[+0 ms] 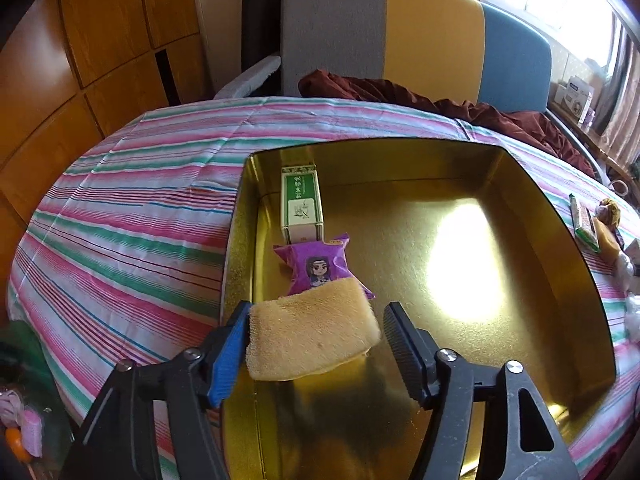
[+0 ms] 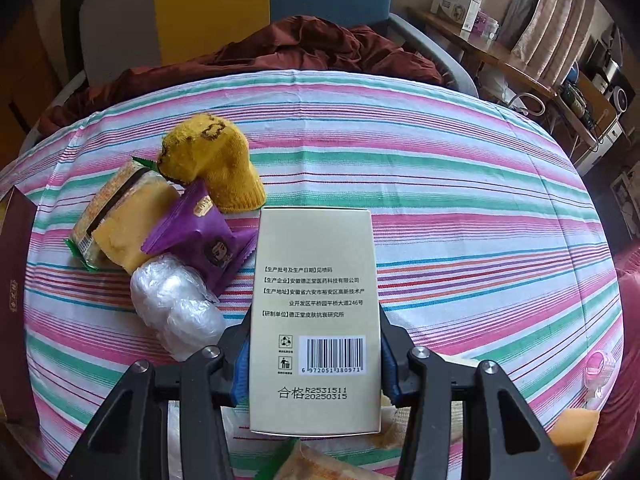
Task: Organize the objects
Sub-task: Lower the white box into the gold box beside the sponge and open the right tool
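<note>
Left wrist: striped bedcover point(image 1: 132, 216), gold tray point(image 1: 540, 216); left gripper point(image 1: 316, 340) released. Right gripper point(image 2: 314, 356) grasping box point(image 2: 314, 300).

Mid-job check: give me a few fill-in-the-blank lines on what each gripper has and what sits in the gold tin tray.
1. The left gripper has its jaws apart around a tan ____, with a gap at one pad.
2. The right gripper is shut on a beige printed cardboard ____.
3. Inside the gold tin tray, a purple snack packet lies in front of a ____ and white carton.
4. The mustard knitted sock lies on the ____ bedcover.

Missing: sponge; box; green; striped
</note>
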The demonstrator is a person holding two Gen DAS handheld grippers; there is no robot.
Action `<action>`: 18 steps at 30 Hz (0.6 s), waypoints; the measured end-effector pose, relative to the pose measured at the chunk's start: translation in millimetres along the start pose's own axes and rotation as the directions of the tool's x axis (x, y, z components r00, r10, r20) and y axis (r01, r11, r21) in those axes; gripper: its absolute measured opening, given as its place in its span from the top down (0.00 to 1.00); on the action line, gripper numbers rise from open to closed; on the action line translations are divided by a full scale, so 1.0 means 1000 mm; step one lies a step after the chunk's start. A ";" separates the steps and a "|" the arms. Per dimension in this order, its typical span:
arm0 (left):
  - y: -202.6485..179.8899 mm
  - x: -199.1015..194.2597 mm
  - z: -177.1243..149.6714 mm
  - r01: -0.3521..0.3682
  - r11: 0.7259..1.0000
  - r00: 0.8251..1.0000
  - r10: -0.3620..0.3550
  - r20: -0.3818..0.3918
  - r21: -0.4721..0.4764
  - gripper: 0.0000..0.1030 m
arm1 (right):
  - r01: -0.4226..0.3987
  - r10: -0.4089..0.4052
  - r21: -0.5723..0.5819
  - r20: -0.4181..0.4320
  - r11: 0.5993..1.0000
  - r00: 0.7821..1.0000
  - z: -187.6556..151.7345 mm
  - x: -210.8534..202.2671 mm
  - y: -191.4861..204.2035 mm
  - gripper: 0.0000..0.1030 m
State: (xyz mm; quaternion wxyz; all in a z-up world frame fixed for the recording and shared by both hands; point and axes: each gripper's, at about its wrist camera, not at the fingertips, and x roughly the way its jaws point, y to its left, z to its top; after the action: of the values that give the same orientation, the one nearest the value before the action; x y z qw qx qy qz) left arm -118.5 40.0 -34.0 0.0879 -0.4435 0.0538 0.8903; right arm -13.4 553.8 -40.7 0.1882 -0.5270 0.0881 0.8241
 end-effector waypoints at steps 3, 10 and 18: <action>0.005 -0.011 -0.002 0.001 1.000 1.000 0.000 0.029 -0.019 0.29 | 0.003 -0.003 0.020 0.036 1.000 0.999 0.001 -0.007 -0.004 0.52; 0.027 -0.054 -0.006 -0.010 0.999 0.990 0.016 0.143 -0.038 0.28 | -0.026 0.009 0.095 0.174 0.995 0.985 0.004 -0.054 -0.011 0.52; 0.069 -0.081 -0.023 -0.013 0.986 0.985 0.041 0.169 -0.166 0.25 | -0.205 0.230 -0.126 0.233 0.971 0.945 -0.003 -0.132 0.099 0.52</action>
State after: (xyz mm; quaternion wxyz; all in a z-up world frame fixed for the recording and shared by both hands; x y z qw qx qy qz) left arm -66.6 -40.5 18.0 0.0433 -0.3703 -0.0216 0.9277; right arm -1.0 433.8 72.0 0.0790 -0.4167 0.0802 0.9021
